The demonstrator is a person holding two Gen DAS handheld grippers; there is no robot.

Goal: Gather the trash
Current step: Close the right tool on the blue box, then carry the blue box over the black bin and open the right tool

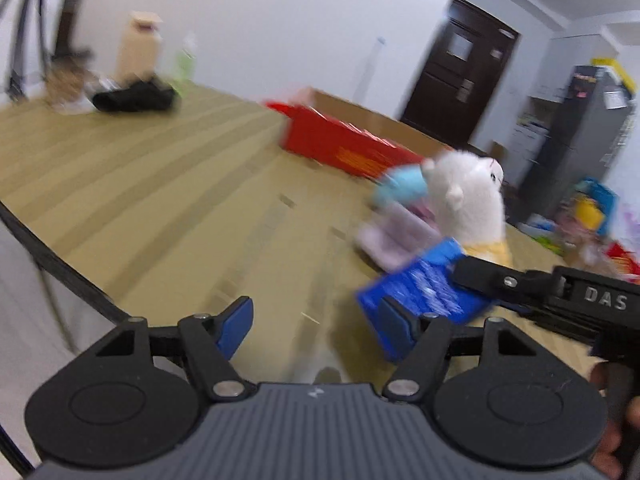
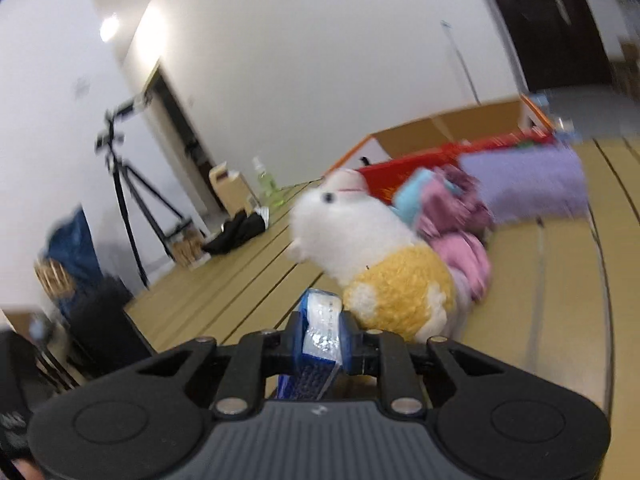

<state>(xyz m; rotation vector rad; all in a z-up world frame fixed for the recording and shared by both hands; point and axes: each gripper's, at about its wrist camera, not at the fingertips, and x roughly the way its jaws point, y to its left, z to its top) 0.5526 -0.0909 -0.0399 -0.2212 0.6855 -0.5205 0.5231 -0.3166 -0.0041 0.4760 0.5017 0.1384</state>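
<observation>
My right gripper [image 2: 322,344] is shut on a blue and white snack wrapper [image 2: 322,320] and holds it above the wooden table [image 2: 540,280]. In the left wrist view the same blue wrapper [image 1: 424,288] hangs from the right gripper [image 1: 468,276], which reaches in from the right. My left gripper [image 1: 316,322] is open and empty, low over the table [image 1: 140,192], just left of the wrapper. Both views are blurred.
A white and yellow plush toy [image 2: 372,248] sits on the table beside pink and blue cloths [image 2: 452,216] and a purple cloth [image 2: 528,180]. A red box [image 1: 340,144] and a cardboard box [image 1: 380,120] stand behind. A black item [image 1: 132,98] and bottles lie at the far end.
</observation>
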